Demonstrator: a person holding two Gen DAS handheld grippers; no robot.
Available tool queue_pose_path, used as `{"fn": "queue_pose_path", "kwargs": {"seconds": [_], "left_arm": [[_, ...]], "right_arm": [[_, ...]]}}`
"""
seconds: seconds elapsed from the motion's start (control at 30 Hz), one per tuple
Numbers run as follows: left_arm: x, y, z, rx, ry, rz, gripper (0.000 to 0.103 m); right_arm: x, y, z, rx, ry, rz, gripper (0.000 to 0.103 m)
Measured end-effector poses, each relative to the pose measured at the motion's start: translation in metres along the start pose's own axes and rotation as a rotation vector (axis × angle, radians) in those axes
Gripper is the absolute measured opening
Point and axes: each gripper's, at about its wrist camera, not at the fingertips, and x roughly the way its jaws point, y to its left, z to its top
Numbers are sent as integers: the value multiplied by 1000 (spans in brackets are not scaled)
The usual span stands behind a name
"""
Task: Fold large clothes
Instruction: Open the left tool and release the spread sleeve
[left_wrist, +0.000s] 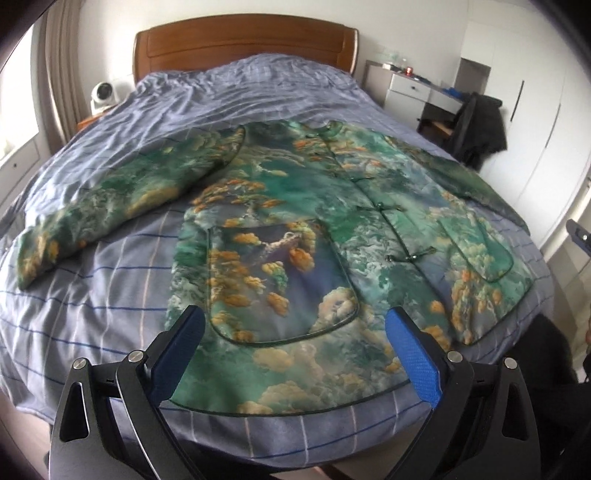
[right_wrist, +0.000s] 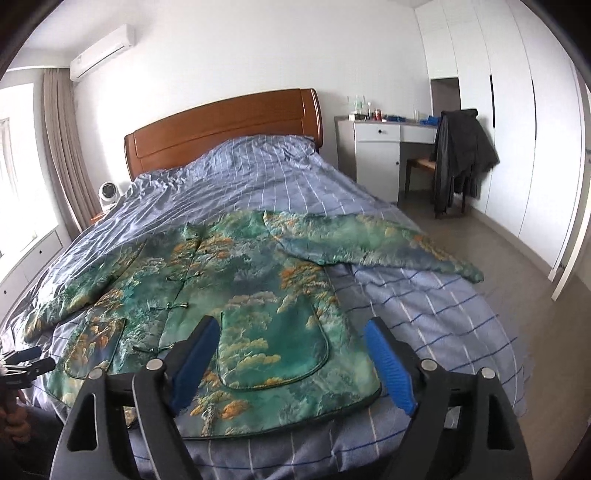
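A green padded jacket (left_wrist: 295, 206) with orange and cloud print lies flat, front up, on the bed, both sleeves spread out; it also shows in the right wrist view (right_wrist: 236, 280). Its hem faces me. My left gripper (left_wrist: 295, 325) is open and empty, hovering above the hem over the left pocket. My right gripper (right_wrist: 291, 339) is open and empty above the hem over the right pocket. The right gripper's tip shows at the edge of the left wrist view (left_wrist: 580, 236), and the left gripper at the lower left of the right wrist view (right_wrist: 26, 363).
The bed (right_wrist: 424, 314) has a blue checked cover and a wooden headboard (right_wrist: 221, 129). A white desk (right_wrist: 376, 147) and a chair draped with a dark coat (right_wrist: 461, 151) stand to the right, with white wardrobes (right_wrist: 517, 110) behind. A small fan (right_wrist: 109, 195) sits left of the bed.
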Motion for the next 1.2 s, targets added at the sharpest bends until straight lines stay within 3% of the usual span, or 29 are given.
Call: {"fn": "queue_pose_path", "kwargs": {"seconds": [0.27, 0.53, 1.2], "left_arm": [[-13, -3, 9, 41, -34, 55, 101], [-20, -3, 12, 19, -53, 40, 101], [-18, -3, 12, 23, -34, 67, 101]], "right_arm": [[0, 12, -4, -72, -6, 19, 85], [6, 26, -10, -133, 38, 69, 85], [12, 15, -11, -67, 74, 66, 85]]}}
